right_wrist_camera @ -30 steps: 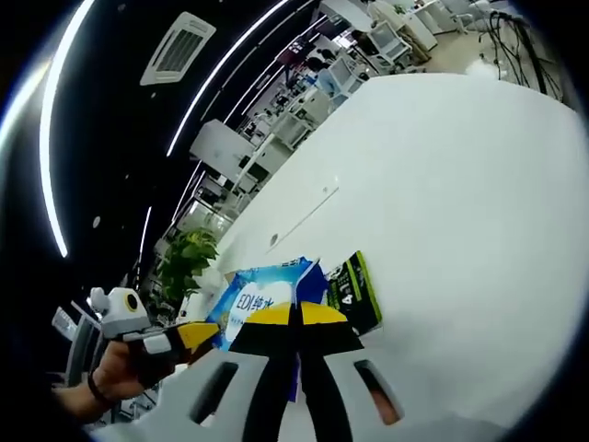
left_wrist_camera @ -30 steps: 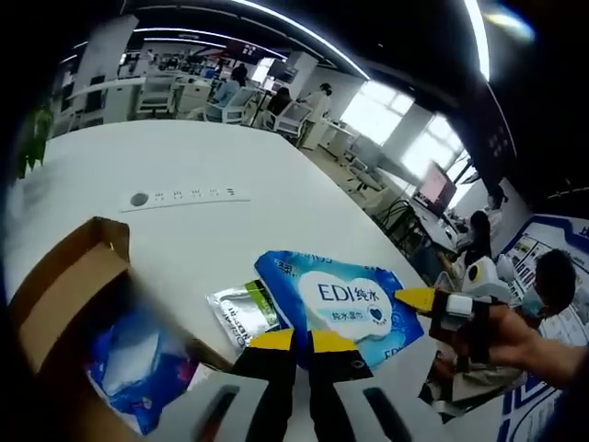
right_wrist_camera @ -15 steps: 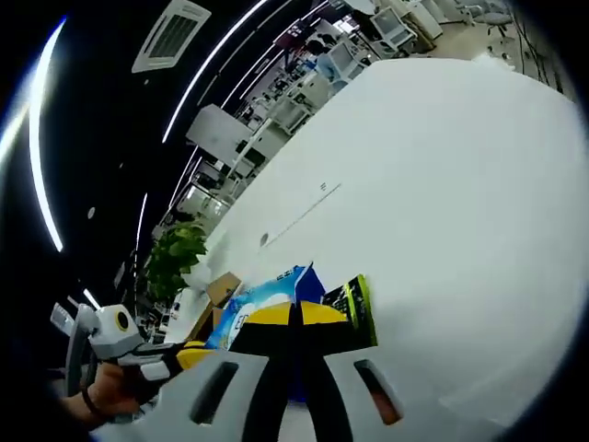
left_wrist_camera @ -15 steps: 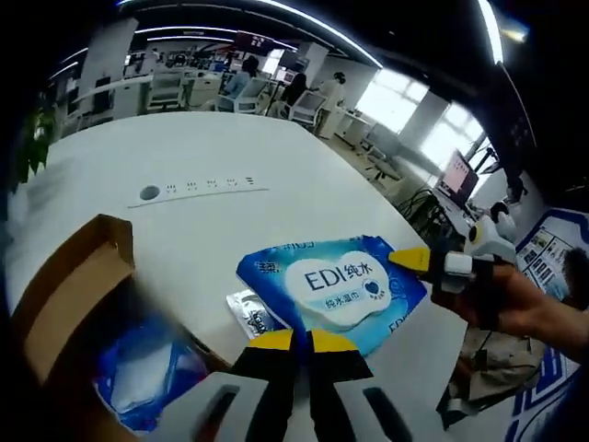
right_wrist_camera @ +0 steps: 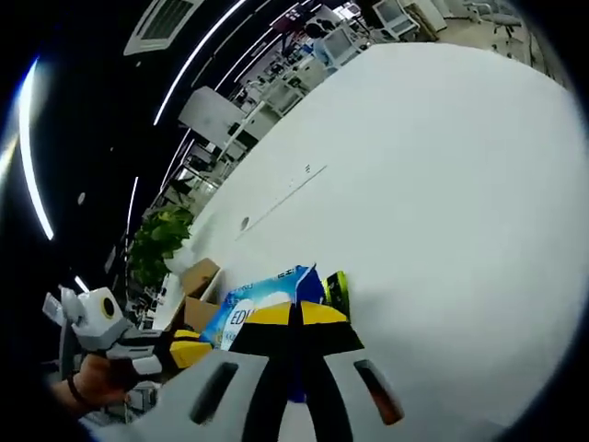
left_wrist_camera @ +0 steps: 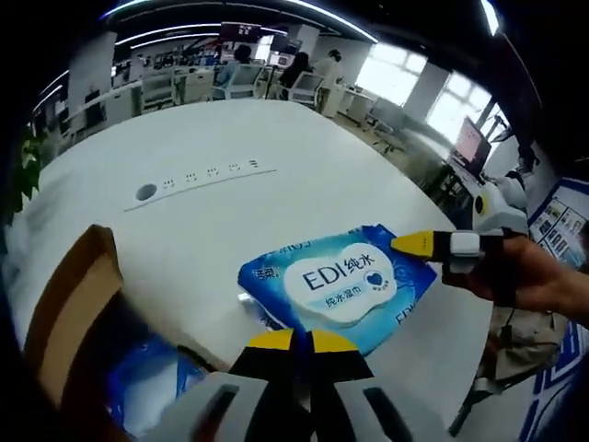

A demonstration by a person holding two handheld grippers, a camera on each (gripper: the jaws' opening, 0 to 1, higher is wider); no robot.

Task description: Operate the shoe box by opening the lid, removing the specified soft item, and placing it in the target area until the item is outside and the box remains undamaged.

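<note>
Gripping glossy blue wipes pack, right gripper

Bare table beyond — wipes pack near jaws

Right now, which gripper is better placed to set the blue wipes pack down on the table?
Right. The right gripper is shut on the blue wipes pack's edge, holding it over the white table. The left gripper is shut near the cardboard box, gripping nothing.

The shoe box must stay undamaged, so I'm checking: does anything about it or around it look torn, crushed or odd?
No tear or crush shows on the shoe box; its flap stands open with a blue item inside. The one oddity is the blue wipes pack, held by the right gripper over a green packet and covering most of it.
</note>
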